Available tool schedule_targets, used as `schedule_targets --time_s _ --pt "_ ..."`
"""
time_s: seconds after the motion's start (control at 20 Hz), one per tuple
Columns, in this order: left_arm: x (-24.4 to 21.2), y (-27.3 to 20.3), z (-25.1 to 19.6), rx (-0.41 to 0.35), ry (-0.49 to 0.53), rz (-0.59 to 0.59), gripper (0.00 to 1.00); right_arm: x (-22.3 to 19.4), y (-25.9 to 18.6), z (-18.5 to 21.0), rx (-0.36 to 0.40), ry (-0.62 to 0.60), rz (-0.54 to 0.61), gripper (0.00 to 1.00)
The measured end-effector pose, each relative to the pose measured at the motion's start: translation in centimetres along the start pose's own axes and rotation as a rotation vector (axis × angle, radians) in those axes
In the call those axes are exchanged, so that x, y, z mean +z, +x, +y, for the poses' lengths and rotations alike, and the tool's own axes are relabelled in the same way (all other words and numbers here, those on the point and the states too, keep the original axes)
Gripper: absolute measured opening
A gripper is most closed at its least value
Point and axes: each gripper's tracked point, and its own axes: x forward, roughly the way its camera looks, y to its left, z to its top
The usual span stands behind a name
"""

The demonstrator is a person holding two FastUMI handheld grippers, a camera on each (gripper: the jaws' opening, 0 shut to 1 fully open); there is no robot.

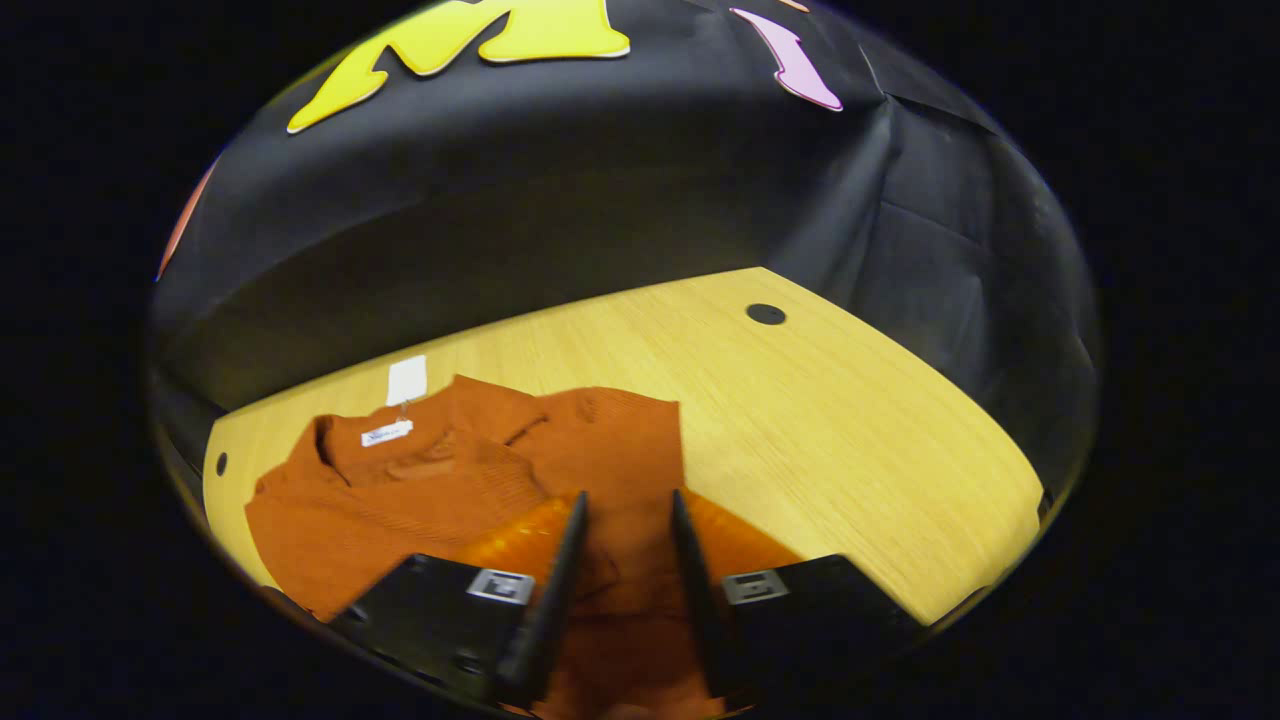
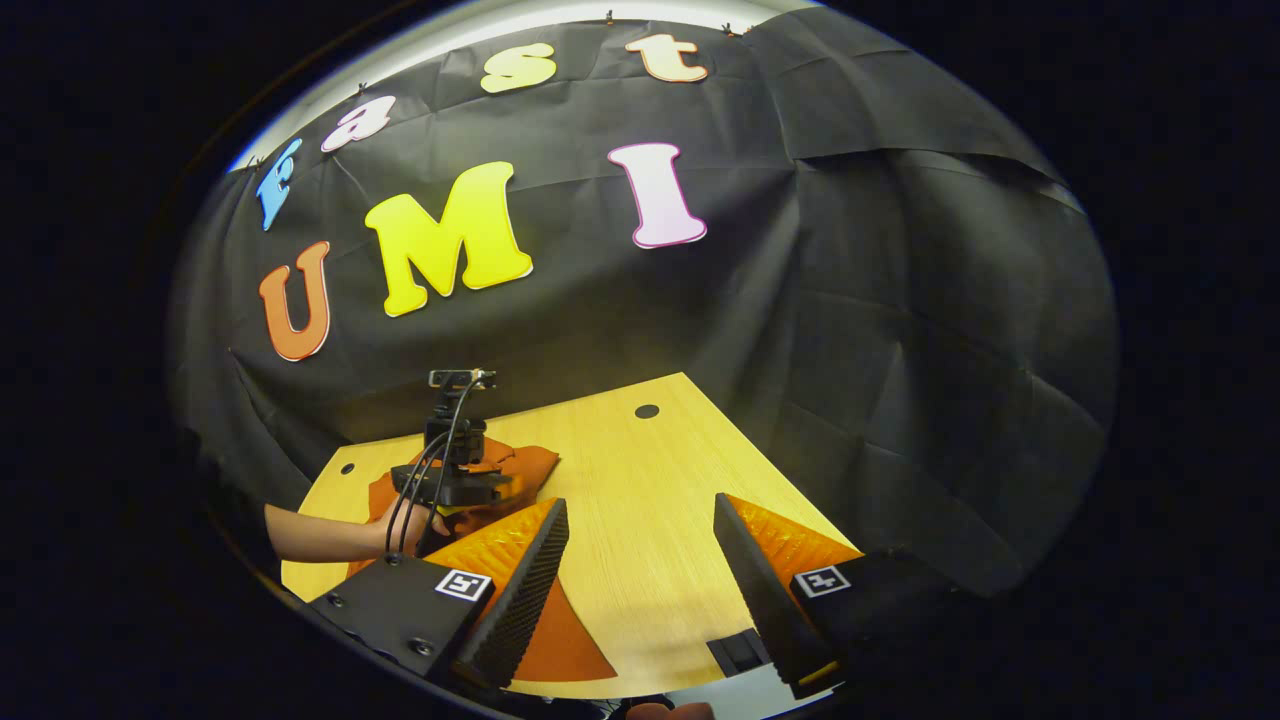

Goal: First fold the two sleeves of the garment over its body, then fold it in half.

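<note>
A rust-orange knit sweater (image 1: 400,500) lies on the wooden table (image 1: 850,420), its collar at the far left with a white label. One sleeve (image 1: 610,440) lies folded over the body and runs down into my left gripper (image 1: 628,505), whose fingers are close together with the knit filling the gap between them. In the right gripper view the sweater (image 2: 530,462) lies at the table's far left, with the left gripper (image 2: 455,485) low over it. My right gripper (image 2: 640,505) stands wide open above bare table, nothing between its fingers.
A white hang tag (image 1: 407,380) lies just beyond the collar. A round cable hole (image 2: 647,411) sits near the table's far edge. A bare forearm and hand (image 2: 330,535) hold the left gripper. Black cloth walls close the table in behind and to the right.
</note>
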Motion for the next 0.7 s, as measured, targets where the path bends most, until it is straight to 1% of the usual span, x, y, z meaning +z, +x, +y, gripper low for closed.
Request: schedule_targets --time_s 0.05,0.1,0.2,0.25,0.35,0.45,0.5,0.7 --pt "0.2 -0.4 -0.2 0.000 0.011 -0.012 0.75 0.2 0.3 0.4 0.012 -0.005 -0.001 0.94" --pt "0.4 -0.8 -0.8 -0.018 0.015 -0.027 0.98 0.1 0.7 0.9 0.026 -0.012 -0.004 0.94" --pt "1.0 -2.1 -2.6 -0.086 -0.002 -0.058 0.98 0.3 1.0 2.1 0.055 -0.025 -0.010 0.94" --pt "1.6 -3.0 -2.7 -0.102 -0.007 -0.082 0.98 0.3 1.3 2.7 0.067 -0.034 -0.012 0.94" --pt "3.0 -5.8 -2.3 -0.101 -0.020 -0.139 0.98 0.3 2.0 4.1 0.092 -0.055 -0.017 0.94" --pt "4.9 -9.5 -0.5 -0.063 -0.048 -0.218 0.98 0.5 2.8 5.6 0.120 -0.070 -0.024 0.94" --pt "5.8 -11.6 0.8 -0.040 -0.069 -0.260 0.98 1.0 3.1 6.4 0.130 -0.077 -0.040 0.92" --pt "9.5 -20.8 7.5 0.099 -0.124 -0.429 0.98 4.4 4.2 11.0 0.182 -0.114 -0.139 0.94"
